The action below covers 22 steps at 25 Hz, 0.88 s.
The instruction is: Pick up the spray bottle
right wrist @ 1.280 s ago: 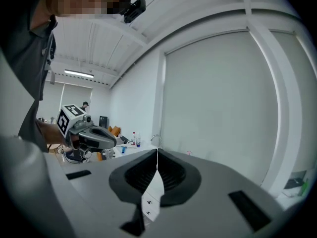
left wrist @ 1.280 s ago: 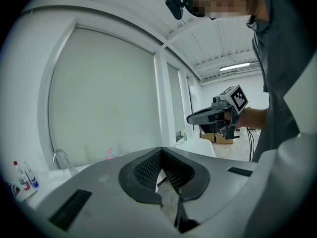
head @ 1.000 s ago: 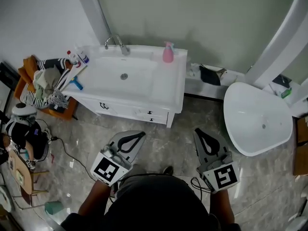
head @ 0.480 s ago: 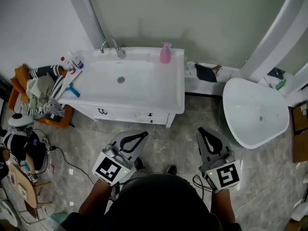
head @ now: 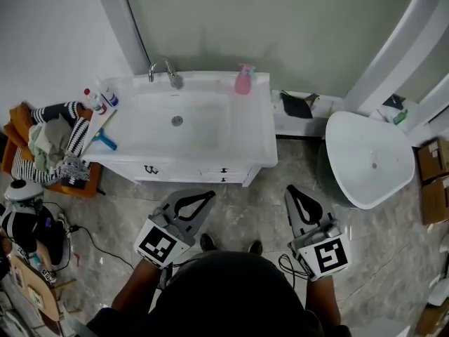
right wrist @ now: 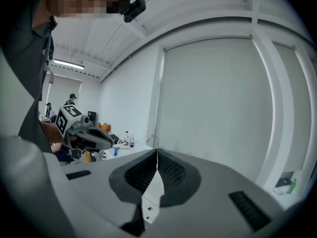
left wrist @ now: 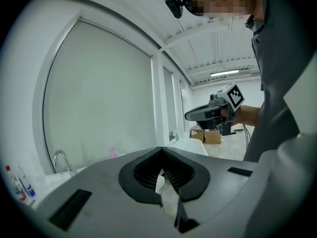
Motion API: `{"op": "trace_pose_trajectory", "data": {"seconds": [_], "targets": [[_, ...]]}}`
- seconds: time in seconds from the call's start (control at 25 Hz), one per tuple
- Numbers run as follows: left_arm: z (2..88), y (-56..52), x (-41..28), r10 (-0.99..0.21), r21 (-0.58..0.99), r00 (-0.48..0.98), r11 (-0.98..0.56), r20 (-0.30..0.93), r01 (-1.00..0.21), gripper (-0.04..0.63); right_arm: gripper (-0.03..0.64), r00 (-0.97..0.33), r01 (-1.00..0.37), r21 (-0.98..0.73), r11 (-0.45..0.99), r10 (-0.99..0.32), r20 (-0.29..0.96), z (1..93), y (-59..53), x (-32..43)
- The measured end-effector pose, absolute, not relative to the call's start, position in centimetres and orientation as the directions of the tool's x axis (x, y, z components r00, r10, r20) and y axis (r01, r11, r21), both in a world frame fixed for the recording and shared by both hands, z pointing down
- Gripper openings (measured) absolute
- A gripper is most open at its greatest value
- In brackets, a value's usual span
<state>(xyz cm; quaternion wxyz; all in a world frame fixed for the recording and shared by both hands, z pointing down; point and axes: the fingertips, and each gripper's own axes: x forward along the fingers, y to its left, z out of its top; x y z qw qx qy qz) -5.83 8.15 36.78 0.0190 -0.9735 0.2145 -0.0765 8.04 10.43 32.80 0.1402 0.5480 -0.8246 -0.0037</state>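
Observation:
A pink spray bottle (head: 243,80) stands upright at the back right corner of the white sink counter (head: 259,142), right of the faucet (head: 165,70). It shows faintly in the left gripper view (left wrist: 113,152) and the right gripper view (right wrist: 188,153). Two more bottles (head: 99,95) stand at the counter's left end. My left gripper (head: 210,195) and right gripper (head: 289,189) hover over the floor in front of the vanity, well short of the bottle. Both are shut and empty, with tips meeting (left wrist: 161,148) (right wrist: 157,150).
A white oval tub (head: 368,163) stands to the right of the vanity, with a low ledge holding a black item (head: 295,106) between them. A chair piled with clothes (head: 49,139) sits left of the sink. Cables (head: 98,248) lie on the floor; cardboard boxes (head: 431,181) at far right.
The sink, tub and chair have slid down and left in the head view as the person stepped toward the vanity. Both grippers keep their pose and stay shut.

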Motion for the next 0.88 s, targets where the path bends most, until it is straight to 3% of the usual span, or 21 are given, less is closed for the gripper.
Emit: {"op": "trace_pose_trajectory", "data": {"seconds": [0.2, 0.52, 0.88], "targets": [[36.2, 6.2, -10.1, -0.425, -0.037, 0.898, -0.905, 0.112, -0.423, 0.003, 0.009, -0.367, -0.905, 0.174, 0.389, -0.919, 0.144, 32.9, 8.5, 3.6], [37.1, 5.4, -11.5, -0.396, -0.056, 0.903, -0.918, 0.169, -0.393, 0.004, 0.009, -0.333, -0.919, 0.149, 0.364, -0.922, 0.198, 33.0, 7.7, 2.4], [37.0, 3.9, -12.6, -0.4, -0.043, 0.904, -0.916, 0.153, -0.398, 0.005, 0.009, -0.347, -0.91, 0.166, 0.381, -0.916, 0.201, 32.7, 5.6, 0.8]]}}
